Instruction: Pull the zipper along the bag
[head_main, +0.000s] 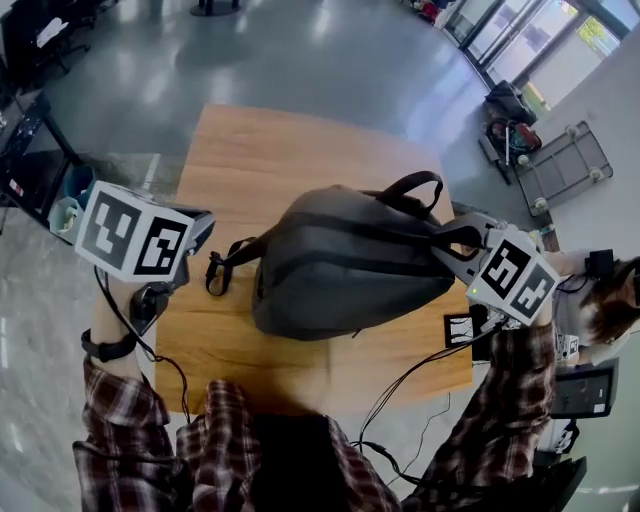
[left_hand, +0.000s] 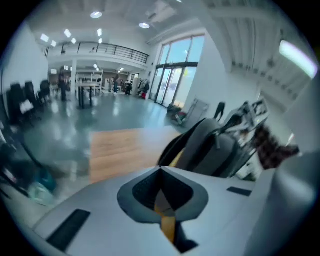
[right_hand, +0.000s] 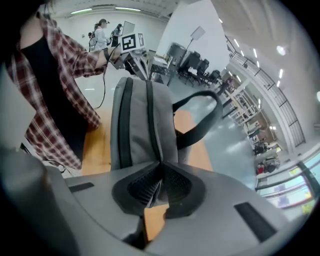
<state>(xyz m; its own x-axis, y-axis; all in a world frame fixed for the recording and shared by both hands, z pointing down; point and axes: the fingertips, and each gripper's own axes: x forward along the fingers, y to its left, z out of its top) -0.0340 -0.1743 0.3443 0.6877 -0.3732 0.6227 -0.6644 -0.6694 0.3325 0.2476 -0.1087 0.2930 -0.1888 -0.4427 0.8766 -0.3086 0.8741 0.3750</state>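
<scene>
A grey backpack (head_main: 350, 265) lies on its side on the wooden table (head_main: 260, 150). Its black top handle (head_main: 410, 190) points to the far right, and a loose strap (head_main: 225, 262) trails off its left end. My right gripper (head_main: 445, 248) is at the bag's right end. In the right gripper view the black zipper line (right_hand: 150, 120) runs straight into its tips (right_hand: 161, 164), and the jaws are shut on a thin grey piece there. My left gripper (head_main: 205, 228) hovers left of the bag, apart from it. Its jaws (left_hand: 160, 170) are shut with nothing between them, and the backpack (left_hand: 210, 145) lies ahead to the right.
Cables (head_main: 400, 400) hang off the table's near edge by my body. A metal cart (head_main: 560, 165) stands on the floor at far right, and a seated person (head_main: 610, 300) is just right of the table. A bin (head_main: 70, 205) and dark furniture stand at left.
</scene>
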